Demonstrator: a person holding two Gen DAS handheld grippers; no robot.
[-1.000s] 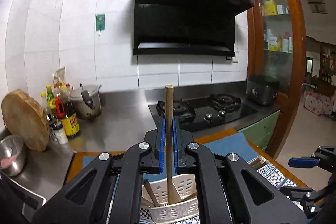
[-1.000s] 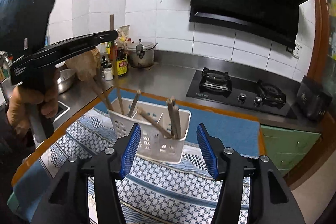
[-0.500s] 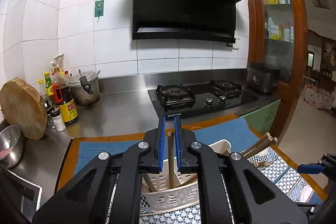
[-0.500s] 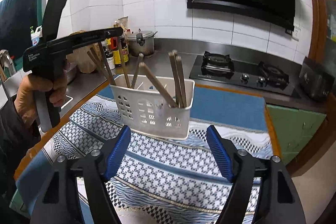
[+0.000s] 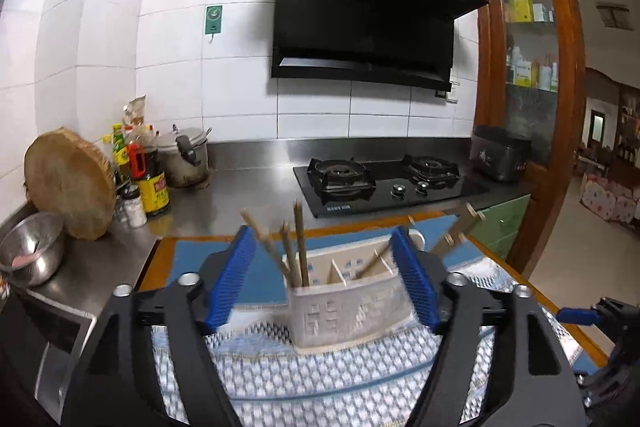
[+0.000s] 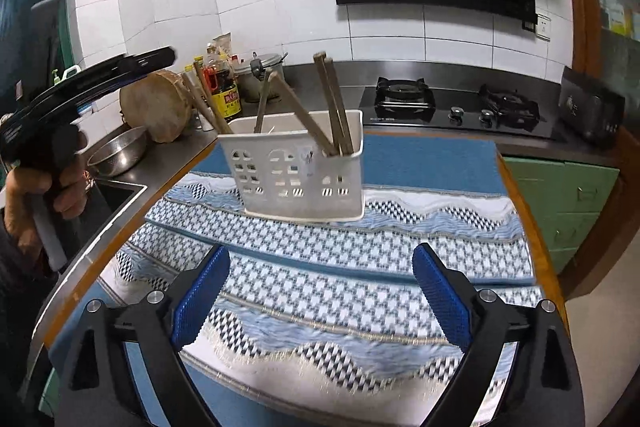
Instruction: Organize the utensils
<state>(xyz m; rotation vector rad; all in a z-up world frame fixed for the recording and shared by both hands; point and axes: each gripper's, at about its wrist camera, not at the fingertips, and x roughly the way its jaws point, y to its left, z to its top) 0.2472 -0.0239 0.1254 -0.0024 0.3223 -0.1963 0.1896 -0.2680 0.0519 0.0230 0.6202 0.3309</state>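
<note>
Left gripper (image 5: pixel 324 279) and right gripper (image 6: pixel 320 303) — fingers just spread wide, nothing gripped between them.

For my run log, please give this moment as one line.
left claw: open, just released | right claw: open, empty | chopsticks: in holder

A home kitchen: a black range hood (image 5: pixel 372 15) at twelve o'clock above a gas hob (image 5: pixel 384 179), steel counter (image 5: pixel 240 191), sauce bottles (image 5: pixel 154 179) at nine o'clock.
</note>
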